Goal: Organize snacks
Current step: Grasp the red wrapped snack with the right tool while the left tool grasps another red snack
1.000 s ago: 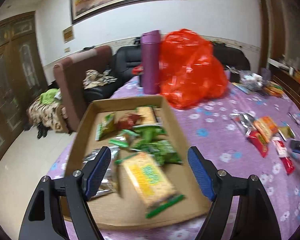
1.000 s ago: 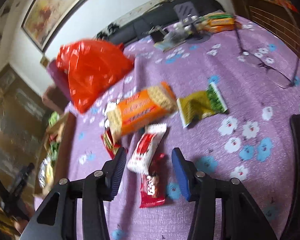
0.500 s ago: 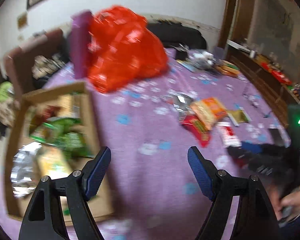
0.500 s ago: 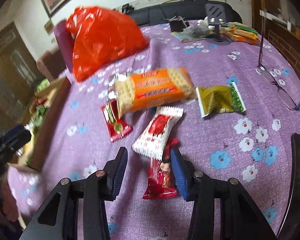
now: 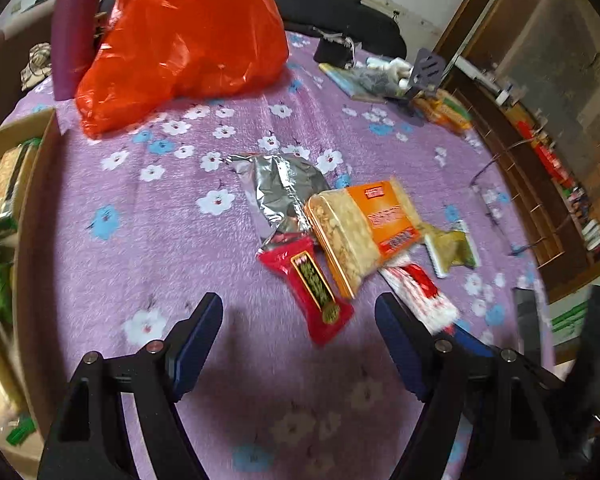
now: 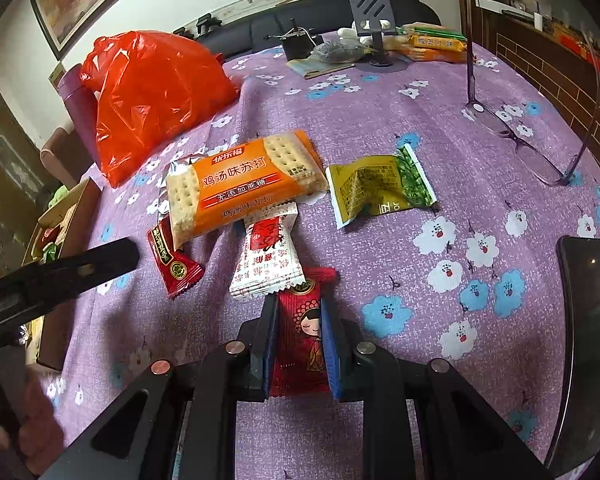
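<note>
Left to right across the purple flowered cloth (image 5: 148, 240). The cardboard box (image 5: 32, 216), the likely home for the snacks, lies far off to the left of the left gripper (image 5: 298, 320) and already holds green packets. This gripper's jaws stand wide and are closing slightly, with nothing between them but bare cloth. Just ahead of the gap, toward its right finger, lies a dark red packet (image 5: 312, 280), its long axis running roughly along the fingers' line, tilted a little leftward at its far end. Beyond it lie a silver wrapper (image 5: 280, 188) and an orange cracker pack (image 5: 364, 228), whose long axis crosses the jaws. Further right, the right gripper (image 6: 298, 340) is clamped fully onto a red doll-print packet (image 6: 302, 336), the pads pressing its two long edges, so its long axis runs straight out from the jaws. A white-and-red packet (image 6: 268, 256) overlaps its far end; a green-yellow packet (image 6: 380, 188) lies ahead and right. By this layout, the left hand is nearer the dark red packet, and the right hand's held packet must likely be carried leftward to the box.
</note>
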{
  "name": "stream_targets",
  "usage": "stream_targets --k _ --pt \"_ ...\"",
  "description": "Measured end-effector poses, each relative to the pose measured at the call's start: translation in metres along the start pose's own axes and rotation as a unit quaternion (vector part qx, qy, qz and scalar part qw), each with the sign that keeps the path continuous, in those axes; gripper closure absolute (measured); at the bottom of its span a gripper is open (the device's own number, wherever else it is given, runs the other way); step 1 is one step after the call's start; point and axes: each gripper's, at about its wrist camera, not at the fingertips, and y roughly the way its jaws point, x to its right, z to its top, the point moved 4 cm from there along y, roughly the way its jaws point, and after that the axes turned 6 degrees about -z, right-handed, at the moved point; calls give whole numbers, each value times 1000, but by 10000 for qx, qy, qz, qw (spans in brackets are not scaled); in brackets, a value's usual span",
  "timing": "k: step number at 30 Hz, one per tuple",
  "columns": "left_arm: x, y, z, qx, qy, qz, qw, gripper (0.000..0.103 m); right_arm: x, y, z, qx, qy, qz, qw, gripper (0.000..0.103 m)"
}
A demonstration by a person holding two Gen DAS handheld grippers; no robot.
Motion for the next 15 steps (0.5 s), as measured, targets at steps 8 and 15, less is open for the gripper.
stream_targets --k 8,15 --pt "-5 9 -4 -50 382 94 9992 71 -10 0 -3 -51 -209 83 9997 80" --pt "-25 -10 -24 -140 496 95 9986 90 -43 0 -15 -140 -866 511 9948 79"
